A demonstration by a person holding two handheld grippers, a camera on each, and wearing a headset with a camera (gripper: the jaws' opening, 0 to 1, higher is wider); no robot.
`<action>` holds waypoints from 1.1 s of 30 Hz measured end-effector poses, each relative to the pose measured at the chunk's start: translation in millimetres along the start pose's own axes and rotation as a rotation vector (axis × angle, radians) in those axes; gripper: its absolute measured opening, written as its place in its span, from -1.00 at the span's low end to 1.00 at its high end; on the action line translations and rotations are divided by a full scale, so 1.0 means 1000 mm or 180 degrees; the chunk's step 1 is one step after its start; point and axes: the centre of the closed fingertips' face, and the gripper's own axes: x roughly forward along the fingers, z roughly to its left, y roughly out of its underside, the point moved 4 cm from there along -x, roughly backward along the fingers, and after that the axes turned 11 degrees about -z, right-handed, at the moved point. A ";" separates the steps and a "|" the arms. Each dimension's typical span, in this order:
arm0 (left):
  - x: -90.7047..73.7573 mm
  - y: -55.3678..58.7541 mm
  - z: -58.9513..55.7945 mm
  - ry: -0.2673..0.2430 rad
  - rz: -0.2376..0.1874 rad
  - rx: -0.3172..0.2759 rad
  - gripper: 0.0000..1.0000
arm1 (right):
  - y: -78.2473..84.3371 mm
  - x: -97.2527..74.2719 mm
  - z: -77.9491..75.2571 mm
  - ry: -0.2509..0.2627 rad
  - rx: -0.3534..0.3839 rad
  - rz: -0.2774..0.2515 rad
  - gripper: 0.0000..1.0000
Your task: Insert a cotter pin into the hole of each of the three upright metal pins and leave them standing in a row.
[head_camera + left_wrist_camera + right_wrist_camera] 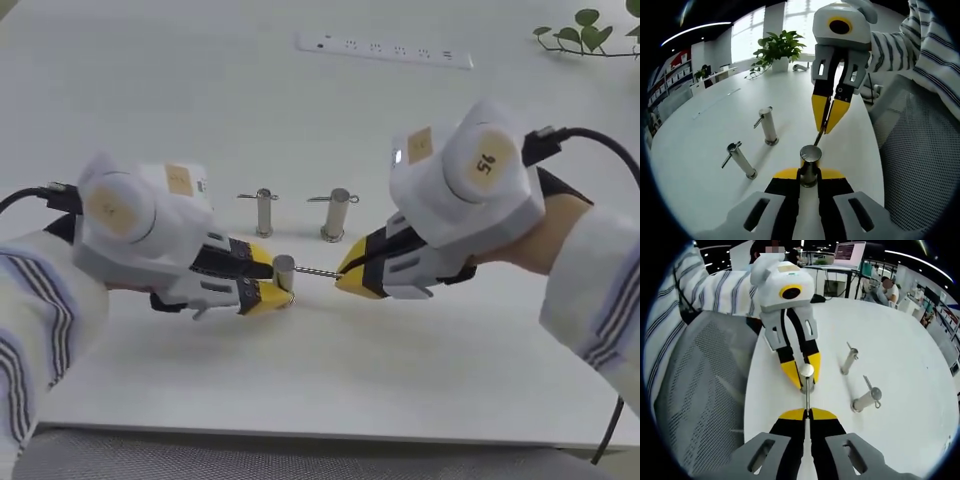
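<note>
On the white table (330, 380), the left tool (272, 290) has its yellow-tipped jaws drawn in narrowly around the lower part of a short upright silver metal pin (283, 268), which stands on the table close in front of the person. The right tool (345, 272) faces it from the opposite side. Its jaws are pinched together on a thin wire cotter pin (318, 271), held level. The wire's free end meets the side of the held pin just below its head; whether the tip sits inside the hole cannot be told. Behind them stand the left rear metal pin (265, 213) and the right rear metal pin (334, 216), upright and apart, each with a cotter pin crossing through near its top. A white power strip (383, 49) lies at the table's far side, and a green leafy plant (590, 30) sits at the far right.
</note>
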 end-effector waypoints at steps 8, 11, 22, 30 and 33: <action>0.001 -0.001 -0.002 0.0029 0.0027 0.0019 -0.78 | 0.002 0.000 -0.001 -0.0007 -0.0075 0.0032 -0.94; 0.001 -0.001 -0.002 0.0048 0.0030 0.0035 -0.78 | 0.003 0.000 -0.001 -0.0009 -0.0119 0.0039 -0.94; 0.001 -0.001 -0.002 0.0038 0.0027 0.0015 -0.78 | 0.006 0.002 -0.002 0.0058 -0.0112 0.0045 -0.94; 0.001 -0.001 -0.001 0.0034 0.0042 -0.0004 -0.78 | 0.004 0.000 -0.003 0.0054 -0.0095 0.0022 -0.94; 0.001 -0.001 -0.001 0.0038 0.0046 -0.0008 -0.78 | 0.003 -0.001 -0.002 0.0047 -0.0142 0.0043 -0.94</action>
